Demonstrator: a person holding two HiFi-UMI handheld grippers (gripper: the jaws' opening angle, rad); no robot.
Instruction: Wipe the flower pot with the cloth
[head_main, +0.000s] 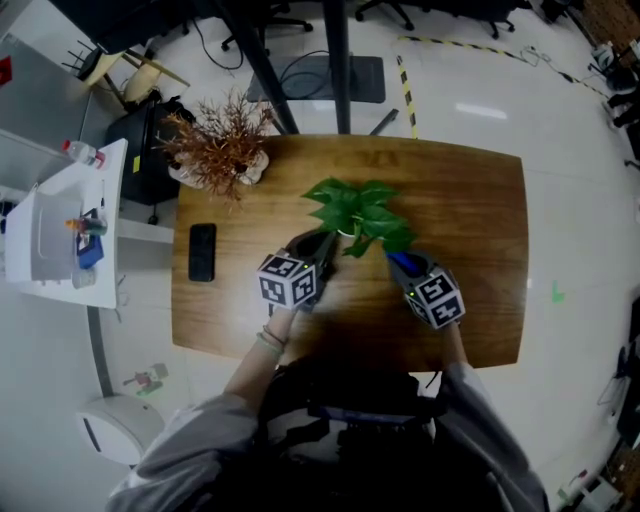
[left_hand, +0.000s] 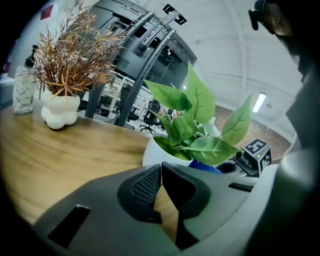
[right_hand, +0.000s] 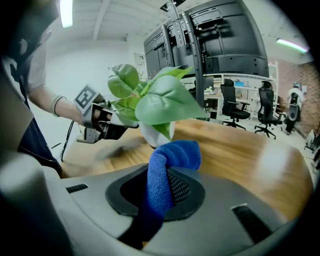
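Note:
A green-leaved plant (head_main: 358, 208) grows in a white flower pot (left_hand: 159, 150) at the middle of the wooden table (head_main: 470, 200). My right gripper (head_main: 400, 262) is shut on a blue cloth (right_hand: 176, 152), which bulges out of the jaws just short of the pot (right_hand: 151, 135). My left gripper (head_main: 320, 248) sits at the pot's left side. Its jaws are shut, tips touching, with nothing between them (left_hand: 161, 168). In the left gripper view the cloth (left_hand: 202, 166) peeks out under the leaves. The leaves hide most of the pot in the head view.
A dried brown plant in a lumpy white vase (head_main: 228, 152) stands at the table's far left corner. A black phone (head_main: 202, 252) lies near the left edge. A white side cabinet (head_main: 65, 225) with small items stands left of the table.

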